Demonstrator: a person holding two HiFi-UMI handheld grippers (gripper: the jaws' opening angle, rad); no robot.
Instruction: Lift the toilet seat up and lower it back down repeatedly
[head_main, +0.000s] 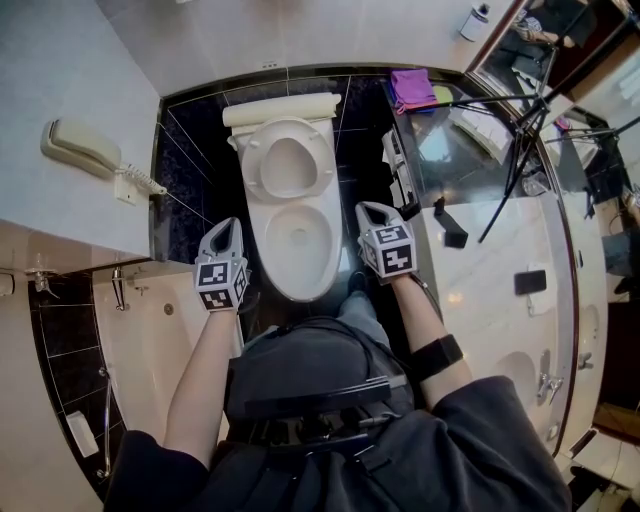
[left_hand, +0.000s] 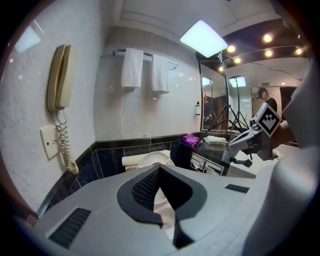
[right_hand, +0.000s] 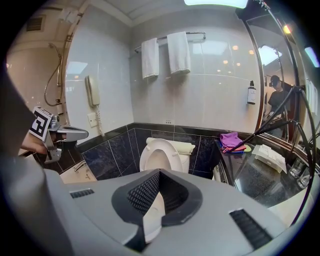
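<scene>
The white toilet seat (head_main: 287, 160) stands raised and leans against the tank (head_main: 280, 108), leaving the bowl's rim (head_main: 300, 288) bare below it. In the right gripper view the upright seat (right_hand: 160, 154) shows straight ahead; in the left gripper view the seat (left_hand: 152, 159) is partly hidden by the jaws. My left gripper (head_main: 228, 226) hovers left of the bowl and my right gripper (head_main: 370, 212) right of it, neither touching the toilet. The left gripper (left_hand: 159, 169) and the right gripper (right_hand: 159, 172) each have their tips together with nothing between them.
A corded wall phone (head_main: 80, 148) hangs at the left above a bathtub (head_main: 150, 330). Right of the toilet runs a dark counter (head_main: 440, 150) with a purple cloth (head_main: 412, 88) and tripod legs (head_main: 520, 150). Two white towels (right_hand: 167, 52) hang above the tank.
</scene>
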